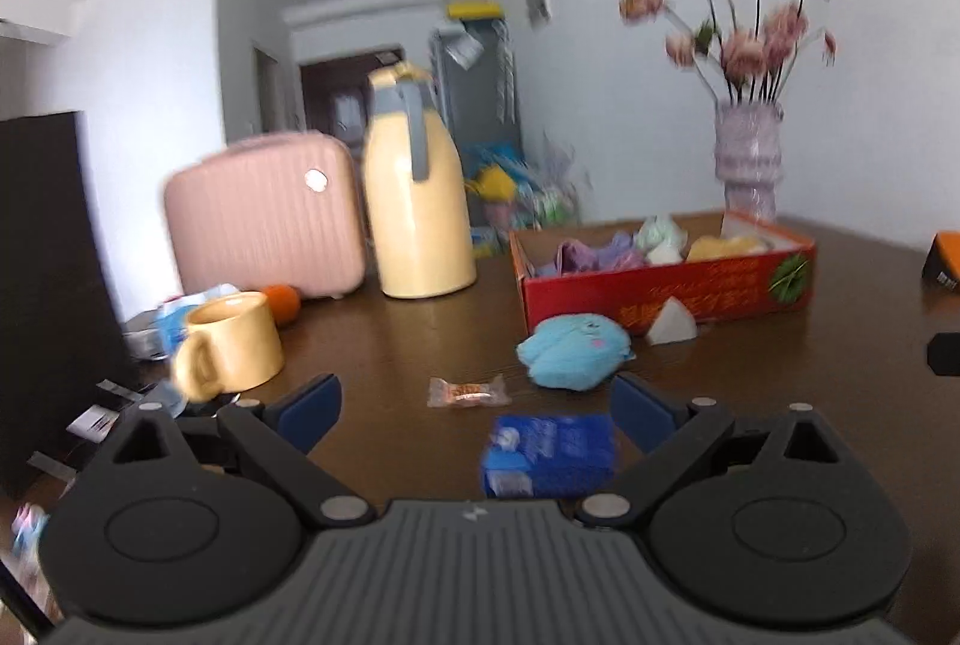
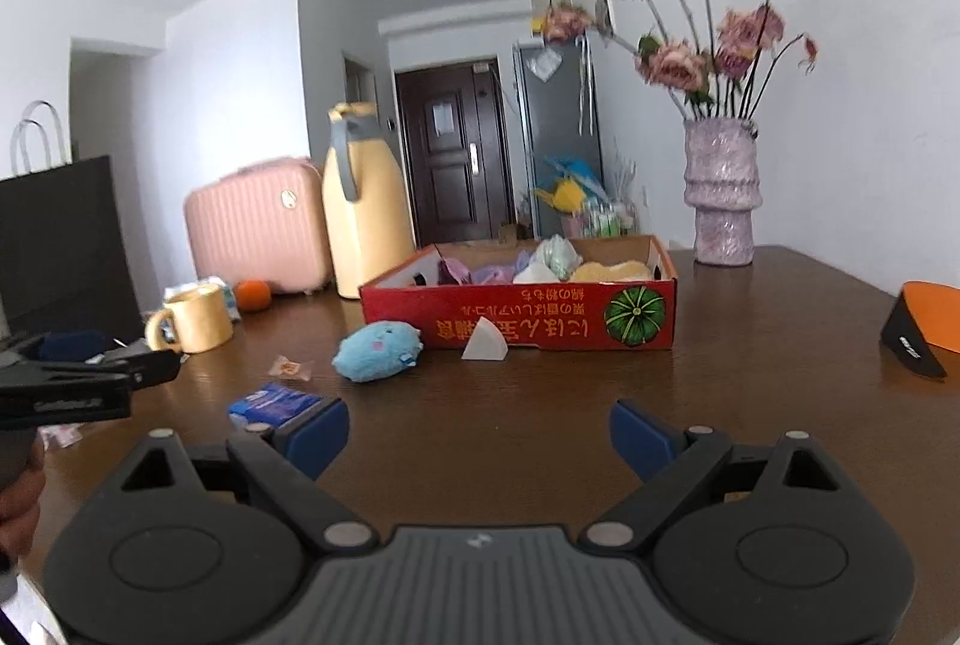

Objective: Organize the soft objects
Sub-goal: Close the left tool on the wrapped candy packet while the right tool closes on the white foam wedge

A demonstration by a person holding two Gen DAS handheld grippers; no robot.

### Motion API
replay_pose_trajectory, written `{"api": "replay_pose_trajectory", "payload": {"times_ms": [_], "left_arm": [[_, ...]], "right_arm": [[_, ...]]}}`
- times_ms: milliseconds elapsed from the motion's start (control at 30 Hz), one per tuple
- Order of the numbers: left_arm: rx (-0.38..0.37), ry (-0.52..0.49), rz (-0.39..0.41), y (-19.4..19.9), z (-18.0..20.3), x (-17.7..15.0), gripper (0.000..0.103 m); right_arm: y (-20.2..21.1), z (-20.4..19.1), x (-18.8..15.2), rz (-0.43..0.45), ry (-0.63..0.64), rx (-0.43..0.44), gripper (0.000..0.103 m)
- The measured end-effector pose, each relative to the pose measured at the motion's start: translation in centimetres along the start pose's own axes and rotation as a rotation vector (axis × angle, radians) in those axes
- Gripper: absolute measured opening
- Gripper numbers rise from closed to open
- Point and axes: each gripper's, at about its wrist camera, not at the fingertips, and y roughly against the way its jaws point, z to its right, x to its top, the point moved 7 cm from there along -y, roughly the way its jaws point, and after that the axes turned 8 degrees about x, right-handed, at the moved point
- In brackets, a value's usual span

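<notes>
Plush toy (image 2: 377, 351) and sponge wedge (image 2: 483, 340) lie before the box (image 2: 522, 318).

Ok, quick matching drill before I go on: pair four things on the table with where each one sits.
Things:
1. blue plush
2. white wedge
3. yellow mug
4. purple vase

Places:
A. far right, behind the red box
B. far left, by the orange
C. leaning at the box's front wall
D. on the table left of the wedge

Pairs: 1-D, 2-C, 3-B, 4-A

Ahead on the left: a mug (image 2: 195, 318), an orange (image 2: 252, 294), a pink case (image 2: 259, 226), a yellow jug (image 2: 365, 207). Far right, a vase (image 2: 722, 192).
</notes>
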Motion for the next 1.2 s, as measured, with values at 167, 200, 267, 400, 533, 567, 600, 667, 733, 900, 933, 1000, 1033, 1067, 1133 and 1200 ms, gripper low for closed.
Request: {"api": "replay_pose_trajectory", "payload": {"times_ms": [167, 200, 267, 400, 533, 567, 600, 667, 733, 900, 933, 1000, 1033, 1067, 1133, 1200], "left_arm": [[-0.083, 0.005, -0.168, -10.4, -1.0, 1.1, 0.092], [-0.1, 0.01, -0.199, -12.1, -0.8, 0.9, 0.088], [-0.125, 0.035, -0.269, -15.6, -0.6, 0.1, 0.081], [-0.14, 0.046, -0.36, -19.9, -0.3, -1.6, 0.072], [-0.168, 0.061, -0.389, -21.2, -0.6, -2.4, 0.058], [-0.163, 0.055, -0.381, -21.2, -0.7, -2.4, 0.053], [-0.166, 0.048, -0.377, -21.2, -0.7, -2.4, 0.052], [-0.178, 0.055, -0.377, -21.2, -0.8, -2.3, 0.049], [-0.187, 0.054, -0.374, -21.3, -0.7, -2.2, 0.045], [-0.178, 0.02, -0.35, -20.8, -0.2, -2.0, 0.036], [-0.174, 0.012, -0.345, -20.7, 0.0, -1.9, 0.035], [-0.166, 0.002, -0.331, -20.3, 0.0, -1.5, 0.034], [-0.158, 0.0, -0.317, -19.8, 0.1, -1.1, 0.034], [-0.153, 0.0, -0.301, -19.2, 0.1, -0.6, 0.034], [-0.148, 0.005, -0.255, -17.1, 0.2, 0.6, 0.034], [-0.141, -0.001, -0.197, -14.2, 0.7, 1.9, 0.034]], "right_arm": [[-8.2, 1.5, 2.5, -0.137, -0.025, 0.062, 0.092], [-9.7, 1.7, 3.0, -0.146, -0.023, 0.067, 0.09], [-13.4, 2.2, 3.9, -0.173, -0.02, 0.062, 0.089], [-19.9, 3.1, 5.0, -0.221, -0.027, 0.063, 0.083], [-25.0, 4.0, 5.2, -0.26, -0.058, 0.047, 0.076], [-25.9, 4.1, 5.1, -0.263, -0.069, 0.049, 0.073], [-26.7, 4.2, 5.0, -0.268, -0.08, 0.047, 0.067], [-27.8, 4.5, 4.5, -0.283, -0.109, 0.036, 0.055], [-28.1, 4.7, 4.1, -0.29, -0.136, 0.054, 0.029], [-27.3, 4.9, 4.0, -0.278, -0.133, 0.052, 0.019], [-26.9, 4.8, 4.1, -0.27, -0.129, 0.051, 0.019], [-25.9, 4.6, 4.6, -0.249, -0.126, 0.059, 0.018], [-25.0, 4.4, 4.8, -0.236, -0.121, 0.063, 0.018], [-24.0, 4.1, 5.1, -0.222, -0.113, 0.069, 0.018], [-21.4, 3.6, 5.5, -0.189, -0.097, 0.088, 0.018], [-18.0, 3.2, 5.8, -0.153, -0.079, 0.101, 0.018]]}}
